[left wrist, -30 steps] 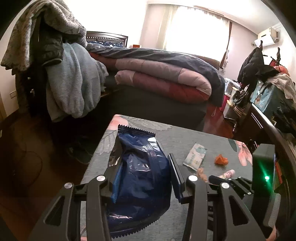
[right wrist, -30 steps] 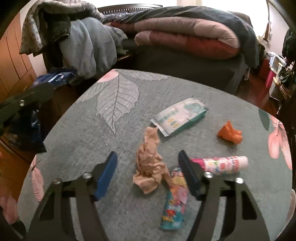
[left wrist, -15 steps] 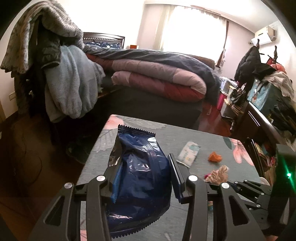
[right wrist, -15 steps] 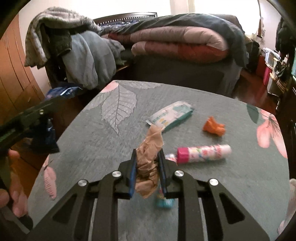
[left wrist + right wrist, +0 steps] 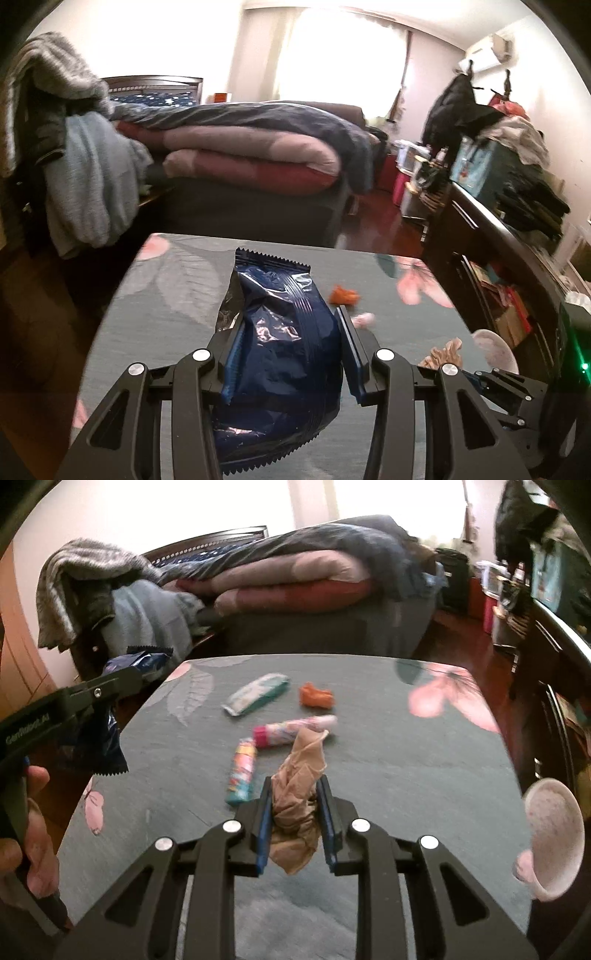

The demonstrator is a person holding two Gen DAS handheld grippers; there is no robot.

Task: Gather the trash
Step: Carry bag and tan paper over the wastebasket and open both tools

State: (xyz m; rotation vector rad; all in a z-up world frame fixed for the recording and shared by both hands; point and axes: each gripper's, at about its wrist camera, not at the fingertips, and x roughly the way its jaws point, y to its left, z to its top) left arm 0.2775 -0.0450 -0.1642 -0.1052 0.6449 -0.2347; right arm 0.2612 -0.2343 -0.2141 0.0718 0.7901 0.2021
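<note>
Bedroom table (image 5: pixel 369 775): my right gripper (image 5: pixel 295 808) clenches a crumpled tan stocking (image 5: pixel 299 779), left gripper (image 5: pixel 284 354) grips a blue wrapper (image 5: pixel 280 350); I'd lift steadily toward the pink bowl (image 5: pixel 554 834) at three o'clock.

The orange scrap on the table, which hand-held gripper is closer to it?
Right, probably. The right hand-held gripper is straight behind the orange scrap; the left hand-held gripper is off beside the table's left edge.

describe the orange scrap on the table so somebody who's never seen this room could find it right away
On the grey floral tablecloth in front of the bed, look toward the far edge. The crumpled orange scrap lies just right of the white and green wipes packet and beyond the pink-capped tube. It is the only plain orange piece, small and wadded, while its neighbours are long and printed.
</note>
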